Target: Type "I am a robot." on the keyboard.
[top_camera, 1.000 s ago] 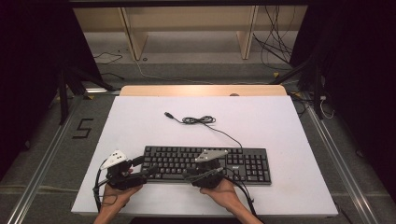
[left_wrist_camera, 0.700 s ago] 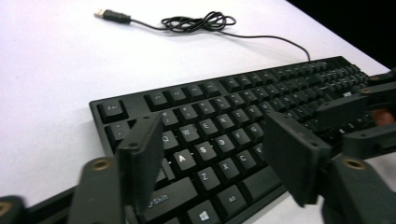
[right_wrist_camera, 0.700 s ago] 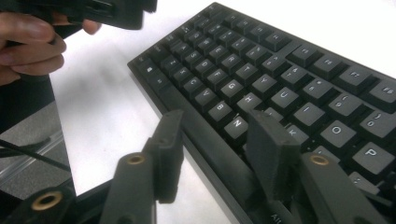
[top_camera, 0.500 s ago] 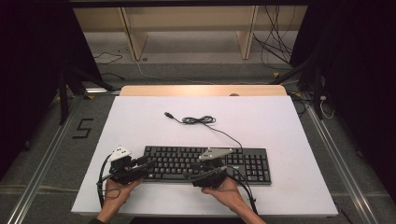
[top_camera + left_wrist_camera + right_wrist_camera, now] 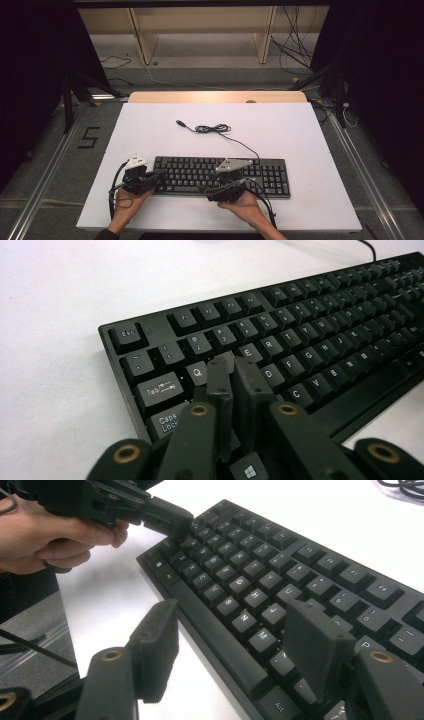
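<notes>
A black keyboard (image 5: 200,172) lies on the white table (image 5: 300,130) near the front edge. Its cable (image 5: 212,129) is coiled behind it. My left gripper (image 5: 159,175) hangs over the keyboard's left end. In the left gripper view it (image 5: 232,362) is shut, having just closed above the keys (image 5: 310,335) beside Q, with nothing between its jaws. My right gripper (image 5: 204,189) is at the keyboard's front edge and points left. In the right gripper view it (image 5: 232,607) is open and has just widened. One jaw is off the front edge, the other over the keys (image 5: 260,555). The left gripper (image 5: 170,520) shows farther off.
The table's far edge is a wooden strip (image 5: 215,96). Beyond it stand a low shelf frame (image 5: 200,35) and loose cables on the floor (image 5: 295,55). A "5" mark (image 5: 88,137) sits on the floor at the left. Bare tabletop lies behind and right of the keyboard.
The left gripper's jaws have come together over the keyboard's left end. The right gripper's jaws have spread wider at the front edge. Both hands stayed about where they were.
</notes>
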`<state>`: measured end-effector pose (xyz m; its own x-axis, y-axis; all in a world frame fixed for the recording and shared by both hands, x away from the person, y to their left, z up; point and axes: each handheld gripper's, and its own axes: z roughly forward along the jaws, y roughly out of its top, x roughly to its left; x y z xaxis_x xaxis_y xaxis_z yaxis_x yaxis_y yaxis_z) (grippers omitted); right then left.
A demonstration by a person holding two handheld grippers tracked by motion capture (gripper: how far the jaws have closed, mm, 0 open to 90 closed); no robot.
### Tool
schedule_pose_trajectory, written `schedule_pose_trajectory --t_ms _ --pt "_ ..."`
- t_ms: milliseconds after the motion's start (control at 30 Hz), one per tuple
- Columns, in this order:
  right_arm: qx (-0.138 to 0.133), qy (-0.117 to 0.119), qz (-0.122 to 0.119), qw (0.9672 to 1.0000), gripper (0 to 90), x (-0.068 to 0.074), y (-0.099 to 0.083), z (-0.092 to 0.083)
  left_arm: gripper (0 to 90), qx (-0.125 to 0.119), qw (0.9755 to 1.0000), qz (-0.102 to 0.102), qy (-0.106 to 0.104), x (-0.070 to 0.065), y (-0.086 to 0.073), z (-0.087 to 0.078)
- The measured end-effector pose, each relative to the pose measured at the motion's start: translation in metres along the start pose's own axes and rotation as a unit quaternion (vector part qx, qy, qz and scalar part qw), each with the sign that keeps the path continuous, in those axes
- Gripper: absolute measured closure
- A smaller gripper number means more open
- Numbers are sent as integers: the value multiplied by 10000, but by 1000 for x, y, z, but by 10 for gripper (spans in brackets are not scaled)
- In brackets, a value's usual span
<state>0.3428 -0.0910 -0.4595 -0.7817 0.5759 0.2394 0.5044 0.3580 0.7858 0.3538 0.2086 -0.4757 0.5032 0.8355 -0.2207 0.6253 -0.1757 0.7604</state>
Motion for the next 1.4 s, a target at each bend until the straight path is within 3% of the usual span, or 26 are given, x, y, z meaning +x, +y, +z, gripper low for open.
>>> schedule_pose_trajectory --t_ms 667,1400 --pt "-52 -23 -35 10000 367 2 -2 -6 889 278 9996 38 72 2 3 8" --pt "-74 -40 -68 9999 341 4 -4 -8 892 378 9991 140 117 -2 2 13"
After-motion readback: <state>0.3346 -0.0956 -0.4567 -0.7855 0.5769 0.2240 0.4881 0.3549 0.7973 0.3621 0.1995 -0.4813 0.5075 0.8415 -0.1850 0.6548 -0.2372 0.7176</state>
